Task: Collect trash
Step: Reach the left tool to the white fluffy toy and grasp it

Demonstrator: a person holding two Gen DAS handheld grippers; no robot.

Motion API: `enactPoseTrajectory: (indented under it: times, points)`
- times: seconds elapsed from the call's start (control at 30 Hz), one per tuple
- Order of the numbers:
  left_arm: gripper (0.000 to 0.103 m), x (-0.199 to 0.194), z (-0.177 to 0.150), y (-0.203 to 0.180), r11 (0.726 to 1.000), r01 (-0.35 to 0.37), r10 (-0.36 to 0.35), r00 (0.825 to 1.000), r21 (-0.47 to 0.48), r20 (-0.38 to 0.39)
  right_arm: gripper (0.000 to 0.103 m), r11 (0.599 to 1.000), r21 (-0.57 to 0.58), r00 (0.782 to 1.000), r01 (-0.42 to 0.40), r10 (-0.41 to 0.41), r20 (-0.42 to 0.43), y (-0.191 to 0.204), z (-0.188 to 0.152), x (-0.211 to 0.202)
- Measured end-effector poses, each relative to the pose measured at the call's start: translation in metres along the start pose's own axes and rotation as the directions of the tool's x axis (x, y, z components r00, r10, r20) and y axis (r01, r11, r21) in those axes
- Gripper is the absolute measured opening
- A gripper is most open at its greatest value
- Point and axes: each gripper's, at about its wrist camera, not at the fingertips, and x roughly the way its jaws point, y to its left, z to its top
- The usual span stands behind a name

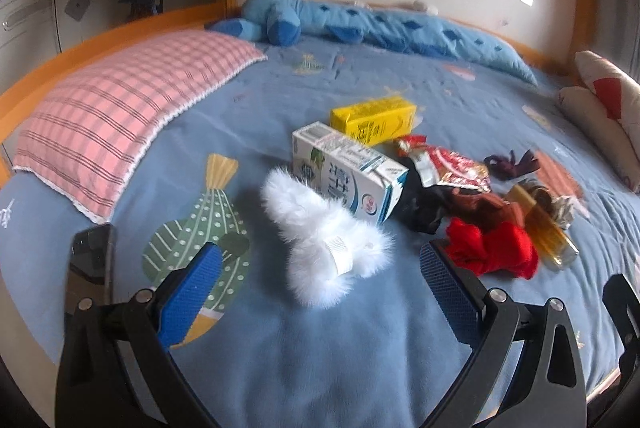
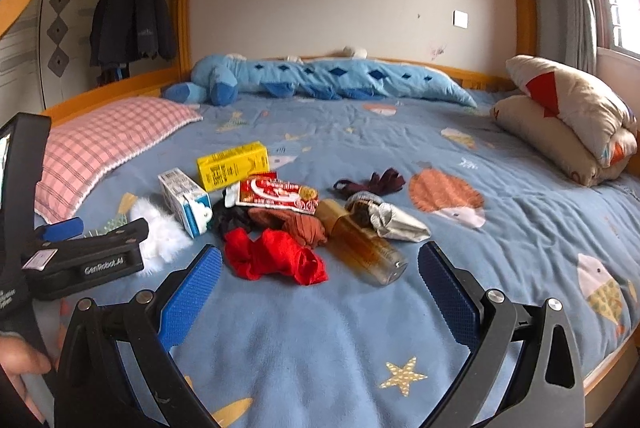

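Observation:
A pile lies mid-bed: a white milk carton (image 1: 347,175) (image 2: 185,201), a yellow carton (image 1: 373,121) (image 2: 233,165), a red snack wrapper (image 1: 448,163) (image 2: 276,192), an amber plastic bottle (image 1: 540,224) (image 2: 360,244), crumpled silver foil (image 2: 394,222), a white fluffy sock (image 1: 326,248) (image 2: 162,232), red cloth (image 1: 490,252) (image 2: 276,256), brown and black cloth. My left gripper (image 1: 320,292) is open, just in front of the fluffy sock; its body shows in the right wrist view (image 2: 86,254). My right gripper (image 2: 320,292) is open, just short of the red cloth and bottle.
A pink checked pillow (image 1: 120,107) (image 2: 108,143) lies left. A blue plush toy (image 1: 360,23) (image 2: 320,79) lies along the far wall. A folded cream quilt (image 2: 576,119) sits right. The orange wooden bed frame (image 2: 612,368) rims the mattress. Jackets (image 2: 132,3) hang at the back left.

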Motion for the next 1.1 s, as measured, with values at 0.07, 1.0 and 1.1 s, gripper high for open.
enactPoseTrajectory:
  times: [0.07, 1.0, 1.1]
  points:
    - [0.099, 0.015, 0.002, 0.000, 1.000, 0.000, 0.000, 1.000, -0.002, -0.030, 0.095, 1.000, -0.002, 1.000, -0.002, 0.002, -0.012, 0.002, 0.000, 0.006]
    - [0.032, 0.065, -0.002, 0.029, 0.973, 0.187, -0.210, 0.960, -0.136, -0.185, 0.095, 0.977, 0.002, 0.972, -0.213, 0.212, -0.100, 0.016, 0.005, 0.052]
    - [0.032, 0.053, -0.004, 0.026, 0.967, 0.221, -0.240, 0.957, -0.126, -0.163, 0.095, 0.973, 0.033, 0.964, -0.227, 0.229, -0.135, 0.015, 0.005, 0.067]
